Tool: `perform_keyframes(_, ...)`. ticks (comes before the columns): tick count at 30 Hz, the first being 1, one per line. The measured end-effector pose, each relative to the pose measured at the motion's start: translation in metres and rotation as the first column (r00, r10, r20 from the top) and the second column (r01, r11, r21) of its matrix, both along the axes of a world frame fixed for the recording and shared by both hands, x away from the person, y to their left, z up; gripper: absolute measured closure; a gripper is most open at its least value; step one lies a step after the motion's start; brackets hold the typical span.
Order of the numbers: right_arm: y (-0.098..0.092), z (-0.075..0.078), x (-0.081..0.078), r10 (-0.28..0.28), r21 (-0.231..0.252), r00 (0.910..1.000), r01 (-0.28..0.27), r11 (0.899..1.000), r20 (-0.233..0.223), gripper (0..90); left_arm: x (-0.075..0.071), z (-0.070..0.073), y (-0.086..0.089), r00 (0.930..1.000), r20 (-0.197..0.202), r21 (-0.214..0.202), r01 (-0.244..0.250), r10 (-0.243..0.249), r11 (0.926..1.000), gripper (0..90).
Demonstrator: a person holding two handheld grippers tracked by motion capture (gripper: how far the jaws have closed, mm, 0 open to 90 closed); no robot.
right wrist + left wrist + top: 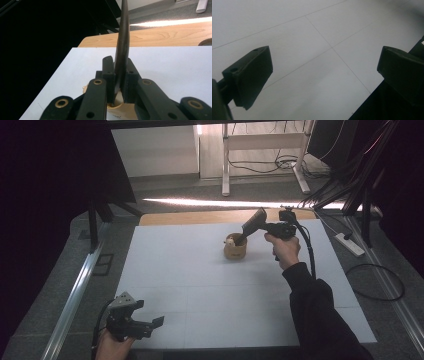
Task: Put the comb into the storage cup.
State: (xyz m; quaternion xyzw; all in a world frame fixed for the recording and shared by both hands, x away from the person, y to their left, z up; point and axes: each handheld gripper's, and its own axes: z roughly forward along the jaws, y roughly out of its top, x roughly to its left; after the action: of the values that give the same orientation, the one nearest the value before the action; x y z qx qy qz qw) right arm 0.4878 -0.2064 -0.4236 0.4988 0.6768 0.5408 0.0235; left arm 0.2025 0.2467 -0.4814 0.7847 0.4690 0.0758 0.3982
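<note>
Dark, flat and blade-shaped, the spatula [252, 223] is clamped edge-on between the closed jaws of the right gripper [264, 226], at the far centre-right of the table. Its long axis is tilted: the broad end points up and to the right, the narrow end runs down and to the left into the wooden holder [235, 248], a short tan cylinder standing upright on the sheet. A pale object sits at the holder's left rim; what it is cannot be told. In the right gripper view the spatula [123, 50] rises thin and nearly vertical from between the pads, the holder's rim [117, 106] just below them. Left gripper [150, 324] is at the near left corner, held in a hand at the table's edge, jaws spread wide with nothing between them; the left gripper view shows bare sheet between the two pads. Surface: white sheet [200, 290] with faint grid lines, laid over a light wood tabletop [200, 217] that shows as a strip at the far edge. Room: grey floor, a bright band of light beyond the table, a white table frame with loose cables at the far side, a power strip [350, 245] on the floor to the right, dark curtains left and right.
</note>
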Motion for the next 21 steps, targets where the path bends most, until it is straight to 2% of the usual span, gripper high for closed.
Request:
perform_keyframes(8,-0.002,-0.005,0.001,-0.003,0.011,0.9999,0.003,1.000,-0.012,83.5,0.000,0.000,0.000,1.0000,-0.003,-0.002,0.000,0.000,1.0000,0.9)
perform_keyframes(19,-0.011,-0.013,0.005,-0.014,0.052,0.9990,0.016,0.999,-0.041,82.8,0.001,0.000,0.000,1.0000,-0.008,0.000,0.000,0.000,1.0000,0.9)
perform_keyframes(21,-0.012,-0.015,0.006,-0.022,0.041,0.9987,0.024,0.999,-0.045,81.1,0.001,0.000,0.000,1.0000,-0.008,-0.001,-0.001,0.001,1.0000,0.9)
